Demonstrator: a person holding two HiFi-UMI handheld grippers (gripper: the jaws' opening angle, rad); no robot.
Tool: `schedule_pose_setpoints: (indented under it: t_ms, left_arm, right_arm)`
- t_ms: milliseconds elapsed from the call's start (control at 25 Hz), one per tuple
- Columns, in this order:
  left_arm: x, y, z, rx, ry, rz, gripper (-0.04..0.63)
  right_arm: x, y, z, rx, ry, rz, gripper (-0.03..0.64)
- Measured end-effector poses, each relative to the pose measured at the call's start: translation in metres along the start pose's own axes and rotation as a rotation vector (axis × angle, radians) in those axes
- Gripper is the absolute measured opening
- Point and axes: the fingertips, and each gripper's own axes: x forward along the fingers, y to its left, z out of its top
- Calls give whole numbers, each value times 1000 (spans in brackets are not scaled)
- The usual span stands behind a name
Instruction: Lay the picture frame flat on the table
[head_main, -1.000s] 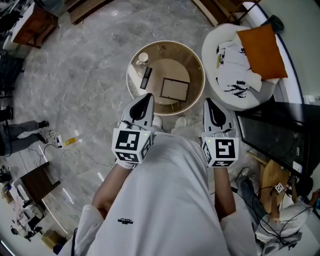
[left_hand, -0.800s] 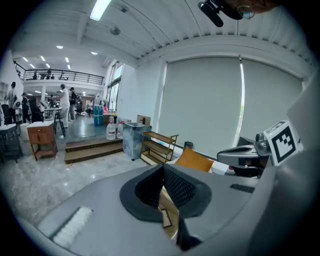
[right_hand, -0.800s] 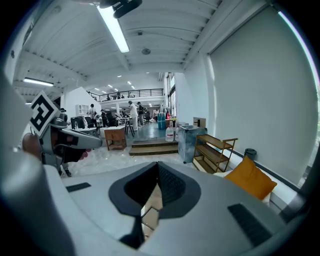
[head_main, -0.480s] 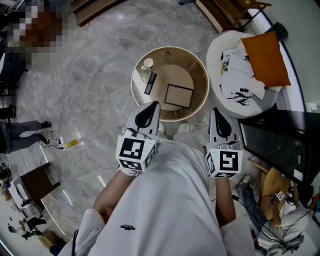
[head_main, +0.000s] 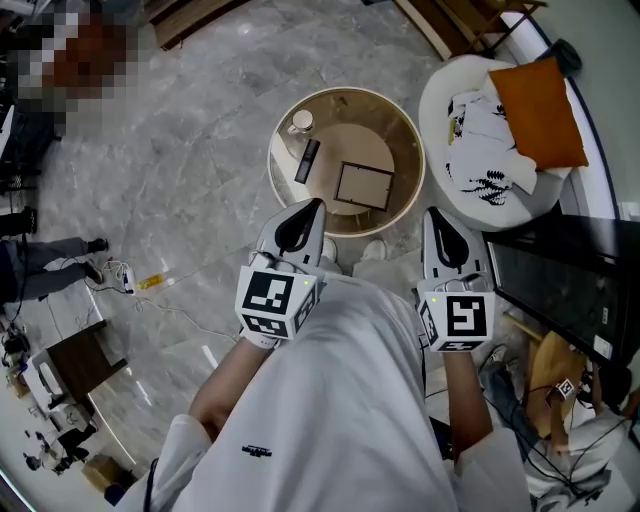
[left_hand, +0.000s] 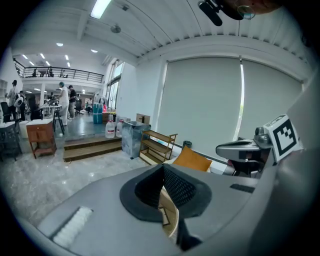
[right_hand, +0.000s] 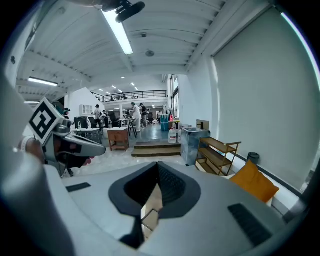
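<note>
dark-edged pic frame (head_main: 364, 186); tan table (head_main: 410, 150); orange cushion (head_main: 540, 100); grey marbled floor (head_main: 180, 170)

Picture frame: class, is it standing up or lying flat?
Apparently lying flat: seen from above, the picture frame shows its whole face on the round table.

We see the picture frame (head_main: 363, 186) lying on the round table (head_main: 395, 130), toward its near right side. To its left lies what may be a remote control (head_main: 307, 160), with a small cup (head_main: 300, 122) behind that. Right of the table stands a round chair (head_main: 434, 100), which has a cushion (head_main: 538, 100) and a cloth (head_main: 485, 150) on it. The left gripper (head_main: 308, 212) and right gripper (head_main: 437, 220) hang side by side before the table's near edge.
</note>
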Motion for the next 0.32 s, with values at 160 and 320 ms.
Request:
schedule_pose_setpoints:
  t_ms: [160, 320]
  left_arm:
    - [-3, -1, -4, 16, 17, -14, 5]
    - [-5, 4, -8, 4, 20, -1, 5]
  right_arm:
    - [5, 4, 4, 6, 4, 11, 6]
    - [5, 11, 2, -3, -5, 8, 6]
